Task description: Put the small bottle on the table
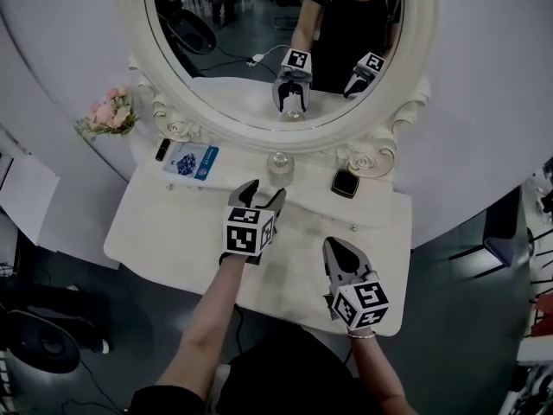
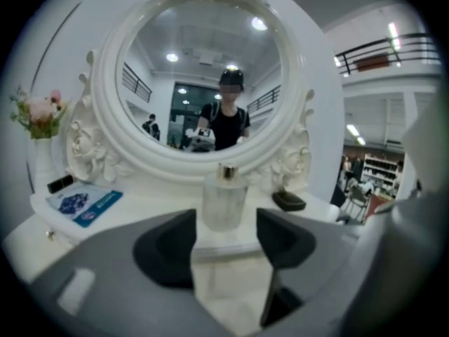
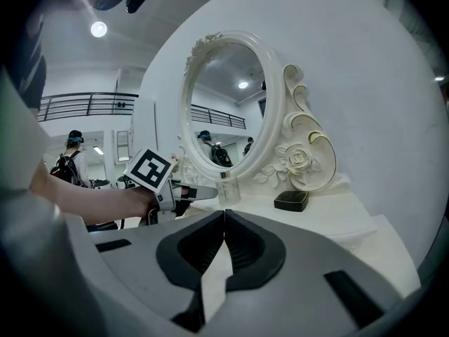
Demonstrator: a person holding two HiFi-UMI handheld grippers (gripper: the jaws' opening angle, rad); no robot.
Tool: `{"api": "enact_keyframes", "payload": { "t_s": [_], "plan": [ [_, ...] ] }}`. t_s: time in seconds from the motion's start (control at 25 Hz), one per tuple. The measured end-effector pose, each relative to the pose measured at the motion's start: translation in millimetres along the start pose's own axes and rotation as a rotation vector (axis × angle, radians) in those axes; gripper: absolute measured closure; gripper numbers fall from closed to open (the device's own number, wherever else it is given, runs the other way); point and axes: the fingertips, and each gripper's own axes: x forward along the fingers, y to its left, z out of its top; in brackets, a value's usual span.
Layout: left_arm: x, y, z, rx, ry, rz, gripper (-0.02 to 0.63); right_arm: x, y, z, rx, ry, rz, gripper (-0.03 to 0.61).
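A small clear glass bottle [image 1: 279, 164] with a gold cap stands upright on the white dressing table [image 1: 173, 232], just in front of the oval mirror. In the left gripper view the bottle [image 2: 224, 198] stands beyond the jaw tips, apart from them. My left gripper [image 1: 258, 196] is open a short way in front of the bottle, with nothing between its jaws. My right gripper [image 1: 339, 251] hovers over the table's front right part with its jaws together and nothing in them. From the right gripper view I see the bottle [image 3: 228, 189] and the left gripper [image 3: 203, 192] close beside it.
A black case [image 1: 345, 182] lies right of the bottle by the mirror's base. A blue and white packet [image 1: 191, 160] and a small dark object [image 1: 162, 150] lie at the left. Pink flowers [image 1: 110, 112] stand at the far left. The oval mirror [image 1: 276, 50] rises behind.
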Motion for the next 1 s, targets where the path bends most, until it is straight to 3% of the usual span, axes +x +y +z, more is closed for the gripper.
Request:
{"api": "enact_keyframes", "payload": {
  "t_s": [0.52, 1.0],
  "plan": [
    [-79, 8, -20, -0.080, -0.052, 0.042, 0.503, -3, 16, 7, -0.018, -0.025, 0.002, 0.574],
    [-142, 6, -70, -0.151, -0.020, 0.085, 0.558, -17, 45, 4, -0.033, -0.038, 0.024, 0.574]
  ]
}}
